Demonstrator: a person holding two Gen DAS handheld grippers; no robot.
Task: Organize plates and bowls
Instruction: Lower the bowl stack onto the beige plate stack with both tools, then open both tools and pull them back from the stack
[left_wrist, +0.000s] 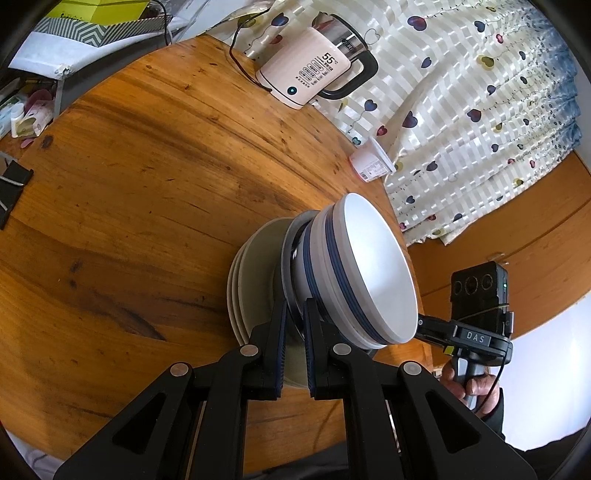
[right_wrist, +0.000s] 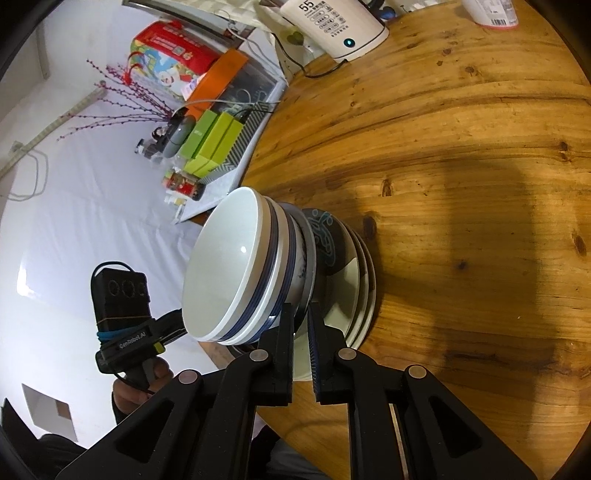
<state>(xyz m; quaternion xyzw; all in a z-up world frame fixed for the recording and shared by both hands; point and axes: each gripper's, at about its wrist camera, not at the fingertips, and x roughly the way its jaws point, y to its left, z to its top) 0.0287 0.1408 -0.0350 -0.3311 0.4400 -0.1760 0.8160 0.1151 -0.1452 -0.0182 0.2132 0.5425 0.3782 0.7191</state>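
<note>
We are seeing the left gripper (left_wrist: 295, 314) with its jaws drawn narrow, pinching the rim of a dish in the stack. The right gripper (right_wrist: 301, 317) is doing the same from the opposite side, its jaws narrow on a rim; which dish each one is gripping we cannot tell.

Just past both sets of jaws the stack is sitting on the table (left_wrist: 129, 177): white plates (left_wrist: 240, 284) at the base, a dark patterned dish (right_wrist: 327, 240) on them, then nested bowls (left_wrist: 369, 266) with blue bands. The top bowl is lying empty, its white inside facing the camera.

Beside the stack, in each view, the other hand (left_wrist: 476, 387) is gripping its handle under a black camera block.

Beyond the jaws a yoghurt cup (left_wrist: 371, 162) is standing near the table's edge. Farther still, a kettle (left_wrist: 317, 70) on its base is showing "55", with a heart-print cloth (left_wrist: 461, 122) behind it. Green boxes (right_wrist: 214, 144) are lying off the table's far side.
</note>
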